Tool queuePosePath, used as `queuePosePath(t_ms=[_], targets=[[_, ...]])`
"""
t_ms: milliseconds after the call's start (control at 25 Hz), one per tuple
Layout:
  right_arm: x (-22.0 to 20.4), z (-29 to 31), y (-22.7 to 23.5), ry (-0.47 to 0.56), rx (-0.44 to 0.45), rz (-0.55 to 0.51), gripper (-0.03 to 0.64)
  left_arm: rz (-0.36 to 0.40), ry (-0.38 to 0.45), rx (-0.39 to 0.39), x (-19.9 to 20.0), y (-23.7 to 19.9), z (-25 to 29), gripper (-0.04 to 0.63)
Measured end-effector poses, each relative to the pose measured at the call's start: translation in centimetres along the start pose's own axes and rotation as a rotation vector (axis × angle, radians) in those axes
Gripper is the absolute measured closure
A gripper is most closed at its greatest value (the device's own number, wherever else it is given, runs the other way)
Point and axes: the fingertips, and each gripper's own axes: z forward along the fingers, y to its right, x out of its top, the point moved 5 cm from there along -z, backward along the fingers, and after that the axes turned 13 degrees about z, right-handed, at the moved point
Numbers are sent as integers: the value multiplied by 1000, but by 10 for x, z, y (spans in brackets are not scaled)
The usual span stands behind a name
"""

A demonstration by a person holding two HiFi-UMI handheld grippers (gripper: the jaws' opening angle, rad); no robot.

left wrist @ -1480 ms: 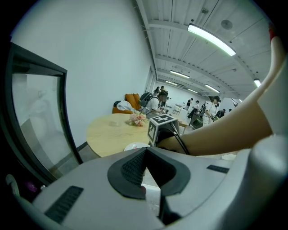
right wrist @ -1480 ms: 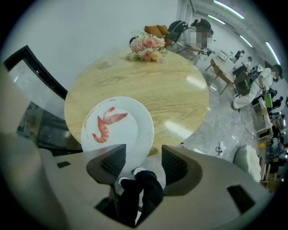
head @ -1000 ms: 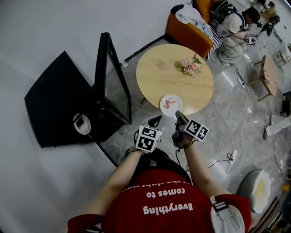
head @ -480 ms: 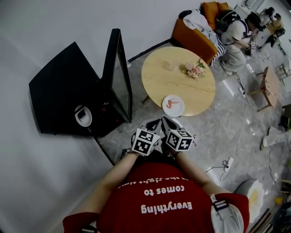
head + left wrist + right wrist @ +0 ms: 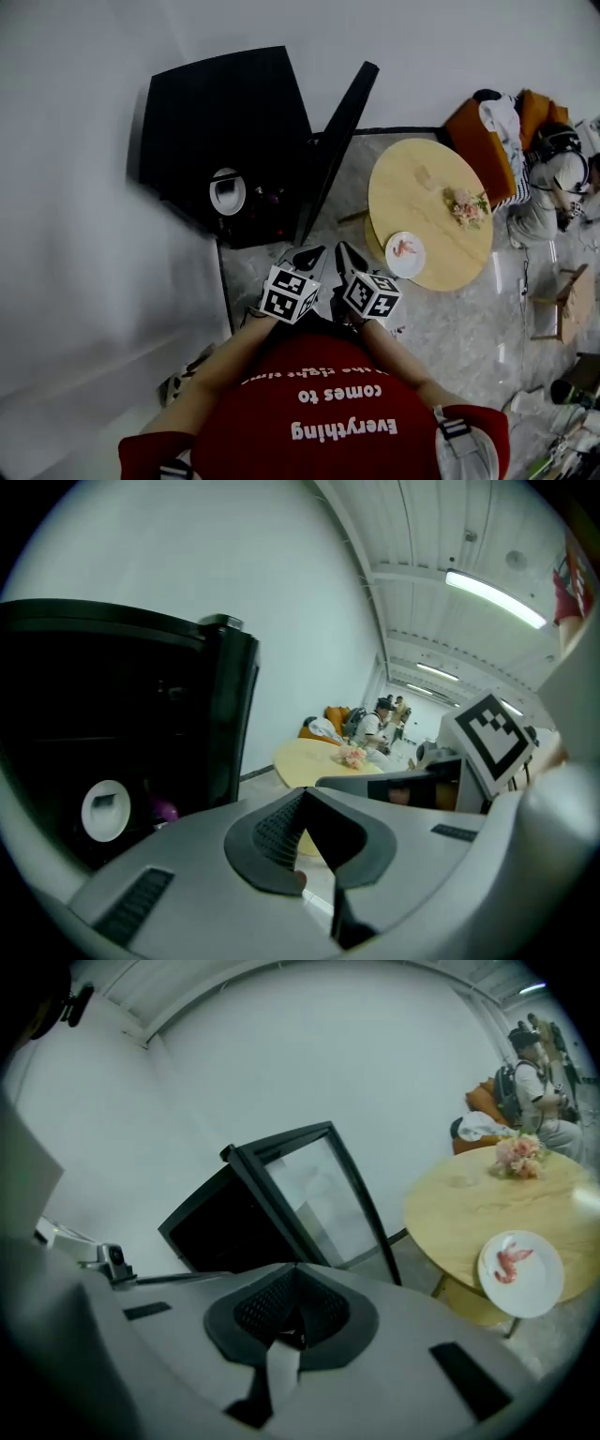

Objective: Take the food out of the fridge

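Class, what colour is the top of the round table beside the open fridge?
The round table has a pale yellow wooden top; the head view shows it best.

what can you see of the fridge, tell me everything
The fridge is a small black cabinet on the floor against the white wall, beside the round wooden table. Its glass-paned, black-framed door stands swung wide open. In the dark interior sit a white dish and something small and purple, too dim to identify.

A white wall (image 5: 75, 187) meets a grey polished floor (image 5: 450, 328). A round wooden table (image 5: 422, 202) stands near an orange sofa (image 5: 469, 142).
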Motion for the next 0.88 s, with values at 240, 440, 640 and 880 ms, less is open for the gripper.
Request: queuePosePath(t_ms=[240, 440, 640, 880], targets=[[-27, 47, -59, -164, 160, -107, 604, -141, 33, 220, -20, -47, -52, 589], [-60, 77, -99, -273, 257, -132, 604, -219, 42, 343, -42, -74, -89, 589], [-90, 103, -129, -330, 338, -130, 604, -277, 49, 432, -63, -96, -117, 589], [-122, 154, -136, -387, 317, 36, 601, -275, 23, 495, -89, -133, -134, 589]])
